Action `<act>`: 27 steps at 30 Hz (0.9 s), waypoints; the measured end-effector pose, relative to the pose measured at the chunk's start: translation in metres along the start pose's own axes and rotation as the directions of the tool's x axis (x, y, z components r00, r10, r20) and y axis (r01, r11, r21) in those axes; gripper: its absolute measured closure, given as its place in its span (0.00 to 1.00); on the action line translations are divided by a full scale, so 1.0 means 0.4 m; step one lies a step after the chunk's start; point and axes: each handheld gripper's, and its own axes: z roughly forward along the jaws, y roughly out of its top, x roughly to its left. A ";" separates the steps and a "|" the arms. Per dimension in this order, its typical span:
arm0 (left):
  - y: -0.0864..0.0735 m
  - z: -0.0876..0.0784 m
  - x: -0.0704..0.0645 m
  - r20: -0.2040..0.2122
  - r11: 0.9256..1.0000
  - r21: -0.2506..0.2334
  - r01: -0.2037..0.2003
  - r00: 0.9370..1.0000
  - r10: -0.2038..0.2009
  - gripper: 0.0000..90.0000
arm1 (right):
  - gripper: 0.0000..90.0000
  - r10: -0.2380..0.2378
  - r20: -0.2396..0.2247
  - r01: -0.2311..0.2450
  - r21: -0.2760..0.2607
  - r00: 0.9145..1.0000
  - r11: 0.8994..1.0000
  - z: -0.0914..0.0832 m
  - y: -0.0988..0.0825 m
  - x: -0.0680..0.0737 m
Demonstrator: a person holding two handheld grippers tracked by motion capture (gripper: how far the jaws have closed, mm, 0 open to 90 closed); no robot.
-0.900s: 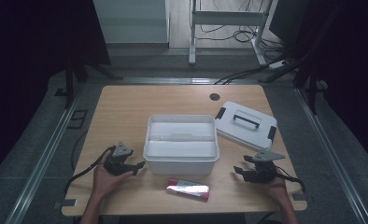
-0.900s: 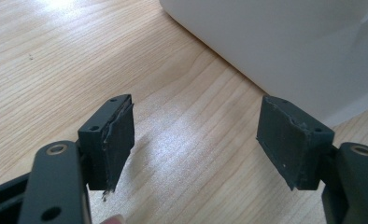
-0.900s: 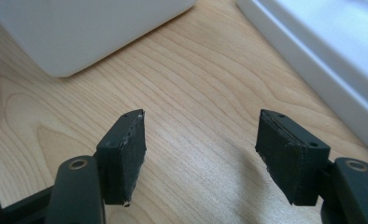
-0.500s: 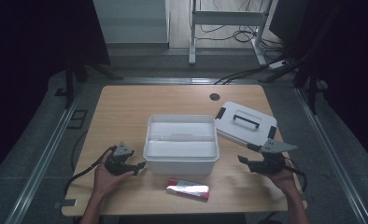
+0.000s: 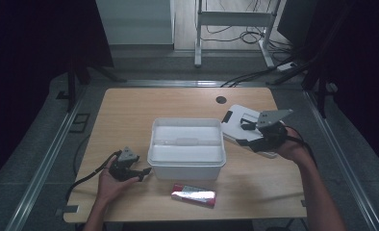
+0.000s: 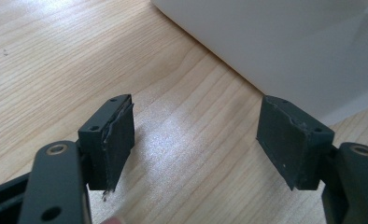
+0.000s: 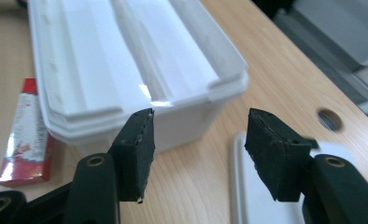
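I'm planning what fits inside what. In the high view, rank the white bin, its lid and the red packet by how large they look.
1. white bin
2. lid, partly covered by the right gripper
3. red packet

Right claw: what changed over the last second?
The right claw lifted off the table's near right edge and moved away from the person, over the white lid. Its jaws are open, nothing between them. The left claw, white bin and red tube stayed put.
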 end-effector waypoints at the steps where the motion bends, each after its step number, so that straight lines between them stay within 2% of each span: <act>1: 0.000 0.000 0.000 0.000 1.000 0.000 0.000 1.000 0.000 0.31 | 0.47 -0.017 -0.022 0.017 0.006 1.000 1.000 0.010 0.015 -0.002; 3: 0.000 0.002 0.000 -0.001 1.000 0.001 -0.004 1.000 0.004 0.31 | 0.49 -0.044 -0.046 0.045 0.015 0.998 0.999 0.026 0.038 -0.004; 8: -0.001 0.003 0.001 0.004 1.000 0.007 -0.009 1.000 0.009 0.31 | 0.52 -0.077 -0.104 0.080 0.030 0.992 0.996 0.066 0.079 -0.012; 13: -0.001 0.004 0.001 0.004 1.000 0.007 -0.009 1.000 0.009 0.31 | 0.56 -0.102 -0.169 0.108 0.027 0.980 0.994 0.095 0.105 -0.020; 17: -0.002 0.007 0.000 0.007 1.000 0.012 -0.011 1.000 0.010 0.31 | 0.59 -0.128 -0.195 0.137 0.038 0.972 0.990 0.110 0.128 -0.016; 24: -0.002 0.008 0.000 0.006 1.000 0.012 -0.011 1.000 0.011 0.31 | 0.63 -0.138 -0.233 0.163 0.090 0.963 0.983 0.135 0.169 -0.016; 27: -0.002 0.008 0.000 0.006 1.000 0.015 -0.013 1.000 0.013 0.31 | 0.64 -0.146 -0.254 0.182 0.123 0.956 0.976 0.152 0.186 -0.015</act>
